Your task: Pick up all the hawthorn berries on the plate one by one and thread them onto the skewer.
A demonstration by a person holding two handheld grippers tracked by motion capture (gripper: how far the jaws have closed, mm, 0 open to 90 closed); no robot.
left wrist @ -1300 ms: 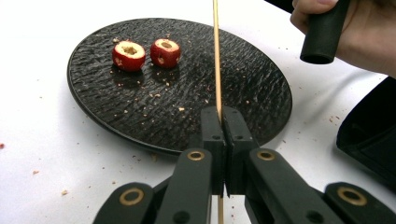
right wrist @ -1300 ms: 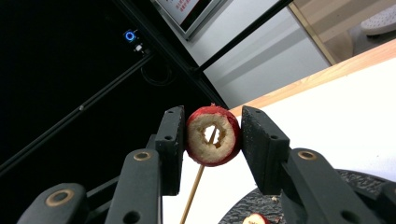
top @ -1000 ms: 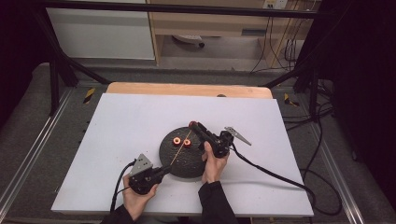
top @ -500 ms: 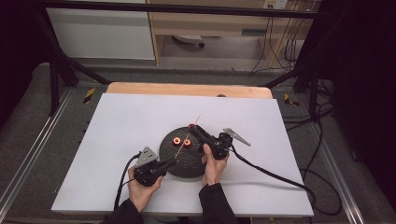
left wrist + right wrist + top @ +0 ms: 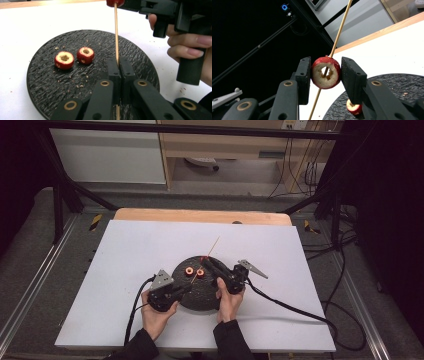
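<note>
**A:** What do you have, starting at the left?

**B:** My left gripper (image 5: 186,289) sits low over the near-left edge of the round black plate (image 5: 200,296), which rests on the white table (image 5: 125,250). In the left gripper view its jaws are pressed together on the lower part of a thin wooden skewer (image 5: 116,32). The stick rises from between them, up and away.

**A:** And on the plate itself?

**B:** Two red cored fruit pieces (image 5: 64,60), hollow side up, lie side by side just left of the skewer and well clear of my jaws. Crumbs are scattered around them on the dark textured surface.

**A:** Moving right?

**B:** My right gripper (image 5: 206,263) reaches in over the far-right part of the plate. In the right gripper view its jaws are clamped on a third cored fruit (image 5: 326,72), one pad on each side, and the skewer passes through the fruit's hollow centre. That fruit is held in the air above the plate, threaded on the stick. A hand (image 5: 229,301) grips the handle from below.

**A:** The skewer's far end?

**B:** It pokes out past the fruit, slanting up toward the far side of the table.
</note>
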